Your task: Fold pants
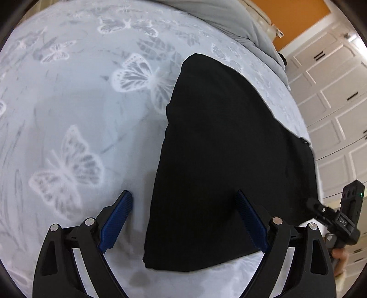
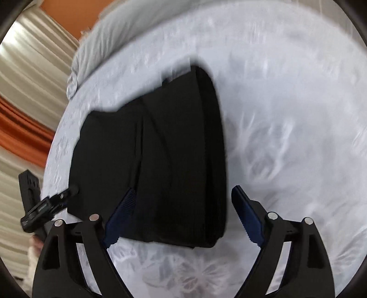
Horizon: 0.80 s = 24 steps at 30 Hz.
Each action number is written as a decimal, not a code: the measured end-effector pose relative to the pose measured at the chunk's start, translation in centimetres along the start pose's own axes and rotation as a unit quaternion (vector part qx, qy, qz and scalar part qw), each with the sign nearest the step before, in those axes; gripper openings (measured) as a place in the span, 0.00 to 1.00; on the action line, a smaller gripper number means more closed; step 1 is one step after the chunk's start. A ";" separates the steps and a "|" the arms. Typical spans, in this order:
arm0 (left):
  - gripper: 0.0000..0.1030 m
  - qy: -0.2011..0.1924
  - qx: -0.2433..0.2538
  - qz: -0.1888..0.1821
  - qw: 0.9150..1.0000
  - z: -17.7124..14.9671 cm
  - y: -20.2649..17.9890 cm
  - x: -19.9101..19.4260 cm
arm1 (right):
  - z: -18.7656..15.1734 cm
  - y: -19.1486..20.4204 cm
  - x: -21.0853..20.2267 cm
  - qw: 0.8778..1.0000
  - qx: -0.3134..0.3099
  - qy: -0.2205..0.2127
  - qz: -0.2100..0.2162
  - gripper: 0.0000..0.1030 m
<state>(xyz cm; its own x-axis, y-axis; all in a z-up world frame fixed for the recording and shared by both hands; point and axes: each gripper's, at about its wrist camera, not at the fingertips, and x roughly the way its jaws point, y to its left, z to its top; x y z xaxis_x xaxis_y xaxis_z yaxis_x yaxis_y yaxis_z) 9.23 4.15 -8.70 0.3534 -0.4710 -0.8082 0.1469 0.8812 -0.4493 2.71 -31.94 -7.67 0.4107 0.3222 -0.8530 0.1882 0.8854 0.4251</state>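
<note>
The black pants (image 1: pixel 224 165) lie folded into a compact stack on the butterfly-print bedspread (image 1: pixel 75 110). My left gripper (image 1: pixel 184 201) is open and empty, hovering over the stack's near left edge. In the right wrist view the pants (image 2: pixel 160 160) show layered folds, with the thick folded edge on the right. My right gripper (image 2: pixel 183 197) is open and empty above the stack's near edge. Each gripper shows at the edge of the other's view: the right one (image 1: pixel 344 217) and the left one (image 2: pixel 43 206).
A grey pillow or duvet (image 1: pixel 240 20) lies at the head of the bed. White panelled closet doors (image 1: pixel 332 91) stand past the bed's right edge. Striped curtains (image 2: pixel 27 80) and an orange wall hang beyond the bed in the right wrist view.
</note>
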 end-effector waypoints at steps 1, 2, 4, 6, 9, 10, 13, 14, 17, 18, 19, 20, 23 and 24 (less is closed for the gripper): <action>0.83 -0.007 0.010 0.006 1.000 -0.3 -0.4 0.0 | 0.0 0.0 0.9 1.000 -0.004 -0.001 -0.002 0.81; 0.58 -0.014 0.017 0.001 1.000 -0.4 -0.6 -0.1 | -0.1 0.5 0.7 1.000 -0.023 -0.018 -0.007 0.76; 0.25 -0.004 0.004 -0.038 0.999 -0.5 -0.4 -0.2 | 0.0 1.2 -0.2 0.999 -0.037 -0.029 0.019 0.37; 0.09 -0.005 -0.037 -0.088 0.995 -0.1 0.7 -1.8 | 0.0 2.2 -3.2 0.995 -0.036 -0.056 0.071 0.16; 0.08 -0.015 -0.054 -0.141 0.988 -0.1 1.1 -6.0 | -1.4 3.9 -6.7 0.988 -0.063 -0.071 0.120 0.16; 0.09 -0.014 -0.047 -0.139 0.989 -0.4 1.2 -7.0 | -2.6 3.7 -6.6 0.988 -0.059 -0.060 0.129 0.23; 0.26 0.031 -0.033 -0.081 0.996 -2.8 2.6 -5.9 | -5.5 2.3 -2.9 0.998 -0.054 0.004 0.019 0.58; 0.38 0.048 -0.041 -0.025 0.998 -3.9 3.6 -4.7 | -6.1 1.8 -2.0 0.999 -0.048 0.020 -0.012 0.58; 0.45 0.019 -0.068 -0.042 0.997 -4.7 4.5 -5.9 | -6.6 1.3 -3.5 0.999 -0.021 -0.007 0.038 0.65; 0.60 0.004 -0.063 -0.042 0.997 -4.7 4.3 -6.8 | -6.9 0.9 -4.1 0.999 -0.011 -0.022 0.047 0.74; 0.68 -0.020 -0.058 -0.044 0.997 -4.8 4.1 -7.8 | -7.3 0.7 -4.4 0.998 -0.002 -0.028 0.053 0.77; 0.78 -0.037 -0.056 -0.044 0.997 -4.9 4.1 -8.4 | -7.6 0.5 -4.3 0.998 0.005 -0.024 0.061 0.77; 0.79 -0.025 -0.064 -0.071 0.995 -5.0 3.9 -8.1 | -8.4 0.9 -2.4 0.997 0.002 0.013 0.073 0.77; 0.79 -0.003 -0.073 -0.078 0.994 -5.1 3.9 -7.2 | -8.7 1.6 -2.0 0.998 -0.016 0.013 0.060 0.79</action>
<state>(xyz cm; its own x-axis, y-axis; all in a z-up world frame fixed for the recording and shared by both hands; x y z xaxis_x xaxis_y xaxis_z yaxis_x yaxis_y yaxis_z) 2.49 10.82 -6.57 0.3417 -0.6004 -0.7230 0.0638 0.7824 -0.6195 -5.55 -28.25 -7.95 0.4048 0.4357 -0.8040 0.1105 0.8495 0.5159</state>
